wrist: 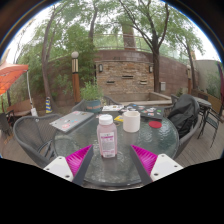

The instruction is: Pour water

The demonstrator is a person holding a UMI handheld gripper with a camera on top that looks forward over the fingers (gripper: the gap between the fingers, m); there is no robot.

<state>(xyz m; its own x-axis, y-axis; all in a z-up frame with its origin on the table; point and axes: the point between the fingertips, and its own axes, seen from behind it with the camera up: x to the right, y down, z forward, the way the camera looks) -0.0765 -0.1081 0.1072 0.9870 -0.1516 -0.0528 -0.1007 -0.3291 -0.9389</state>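
The fingers point(108, 160) stand open with a clear water bottle point(106, 136) between them, a white cup point(131, 121) beyond near the glass bench's point(160, 140) middle

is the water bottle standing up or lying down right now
Upright. The water bottle stands on the glass table with its cap on top, between the gripper fingers, which are open with gaps either side.

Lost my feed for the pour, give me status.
Fingers open, empty. Water bottle upright on glass table, between fingertips. White cup just beyond bottle. Path clear.
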